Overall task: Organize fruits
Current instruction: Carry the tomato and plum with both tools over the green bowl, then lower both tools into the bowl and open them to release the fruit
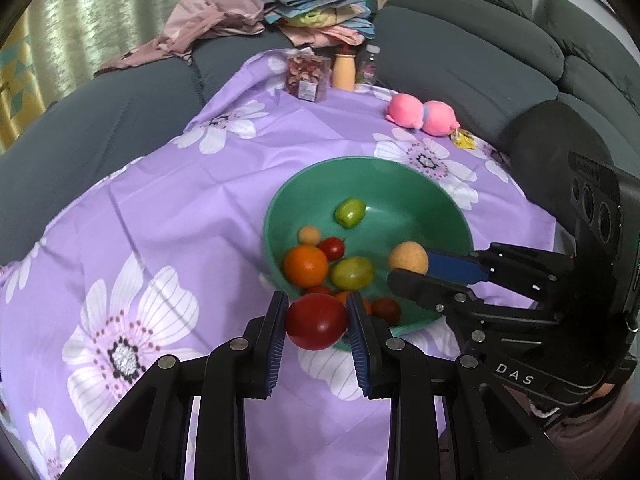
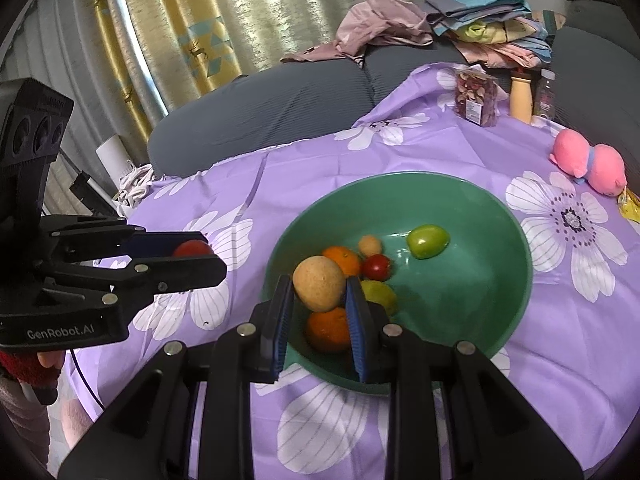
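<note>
Left wrist view, left to right: a purple floral tablecloth (image 1: 168, 208) lies bare across the whole left half, bounded at its far edge by a grey sofa (image 1: 100, 120). The left gripper (image 1: 317, 320) is clamped on a red tomato (image 1: 316, 321), which sits just at the near rim of the green bowl (image 1: 440, 200), over the rim's edge. The bowl holds loose fruit gathered in its near-left part: an orange (image 1: 305, 266), a small red tomato (image 1: 332, 248), a yellow-green fruit (image 1: 353, 273) and, farther back, a green fruit (image 1: 350, 212) lying apart; the bowl's far-right floor is bare. From the right, the right gripper (image 1: 412, 268) reaches in over the bowl's rim.

Right wrist view, left to right: the left gripper (image 2: 192, 256) stands over open cloth, beside the bowl's left rim (image 2: 400, 178). The right gripper (image 2: 319, 292) is closed on a tan round fruit (image 2: 319, 283), held above the bowl's near-left interior. At the table's far-right edge lie a pink plush toy (image 2: 588, 162), a packet of dried pieces (image 2: 478, 98) and a tan bottle (image 2: 521, 98), well apart from the bowl.
</note>
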Available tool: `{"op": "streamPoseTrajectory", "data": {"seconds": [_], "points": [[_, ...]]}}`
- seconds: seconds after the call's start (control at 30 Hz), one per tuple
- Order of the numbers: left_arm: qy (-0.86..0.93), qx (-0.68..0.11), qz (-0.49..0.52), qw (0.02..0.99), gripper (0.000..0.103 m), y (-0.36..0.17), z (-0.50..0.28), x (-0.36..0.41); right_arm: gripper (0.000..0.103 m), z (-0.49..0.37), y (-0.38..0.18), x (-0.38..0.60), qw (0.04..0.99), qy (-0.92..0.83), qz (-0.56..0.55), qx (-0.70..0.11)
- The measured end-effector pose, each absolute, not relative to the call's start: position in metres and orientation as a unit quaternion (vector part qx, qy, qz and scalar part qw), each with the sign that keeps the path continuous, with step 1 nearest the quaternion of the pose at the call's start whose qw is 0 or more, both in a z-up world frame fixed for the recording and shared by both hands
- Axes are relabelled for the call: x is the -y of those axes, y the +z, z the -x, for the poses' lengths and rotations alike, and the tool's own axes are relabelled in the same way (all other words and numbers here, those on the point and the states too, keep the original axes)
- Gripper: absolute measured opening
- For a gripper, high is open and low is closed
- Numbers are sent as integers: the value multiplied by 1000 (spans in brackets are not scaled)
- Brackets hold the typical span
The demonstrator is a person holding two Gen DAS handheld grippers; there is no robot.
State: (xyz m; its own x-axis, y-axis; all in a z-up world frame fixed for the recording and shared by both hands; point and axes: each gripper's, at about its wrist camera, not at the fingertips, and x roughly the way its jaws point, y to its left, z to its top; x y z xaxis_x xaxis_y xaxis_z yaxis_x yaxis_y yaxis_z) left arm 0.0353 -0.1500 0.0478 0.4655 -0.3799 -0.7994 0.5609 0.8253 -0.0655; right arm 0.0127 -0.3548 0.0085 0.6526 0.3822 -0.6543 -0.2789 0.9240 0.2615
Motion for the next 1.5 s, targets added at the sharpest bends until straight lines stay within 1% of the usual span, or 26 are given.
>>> {"op": "streamPoseTrajectory", "data": {"seconds": [0.8, 1.5], "points": [[-293, -440, -124, 840, 30, 43, -54, 185, 27, -22, -1, 381, 907, 161, -90, -379], [-291, -461, -134, 827, 30, 24, -73, 201, 27, -32, -9, 387, 903, 156, -95, -389]]}}
